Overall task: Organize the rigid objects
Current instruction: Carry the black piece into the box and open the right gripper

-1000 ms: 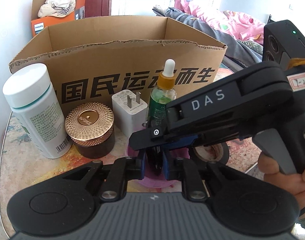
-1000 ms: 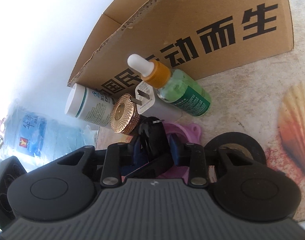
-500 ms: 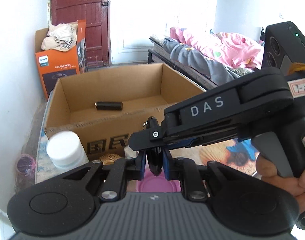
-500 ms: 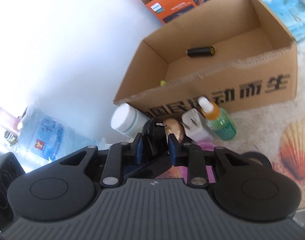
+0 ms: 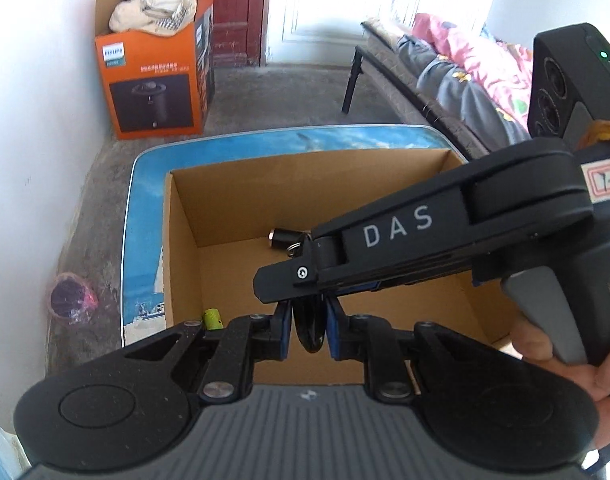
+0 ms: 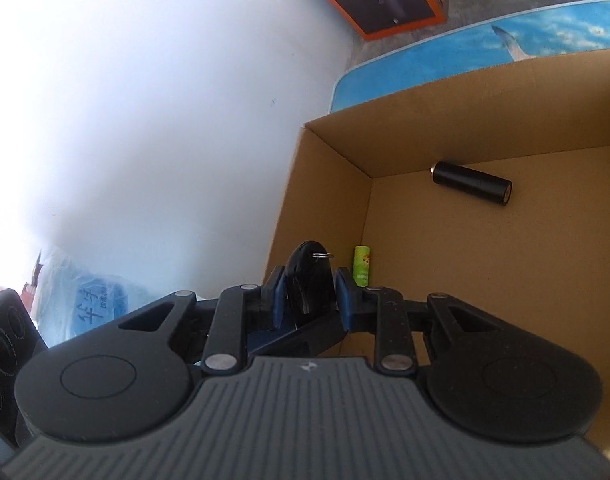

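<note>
Both grippers pinch one black key fob (image 5: 308, 330) over the open cardboard box (image 5: 241, 196): left gripper (image 5: 308, 332) jaws and right gripper (image 6: 311, 294) jaws each clamp it. Box holds black cylinder (image 6: 472, 182), small green tube (image 6: 362, 265); blue worktop (image 5: 143, 240) below

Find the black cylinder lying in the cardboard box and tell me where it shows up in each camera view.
Left wrist: the black cylinder sits at picture centre on the box floor, mostly hidden behind the right gripper.
Right wrist: black cylinder in full view, upper right, by the far wall.
Shared landmark: the small green tube in the cardboard box.
</note>
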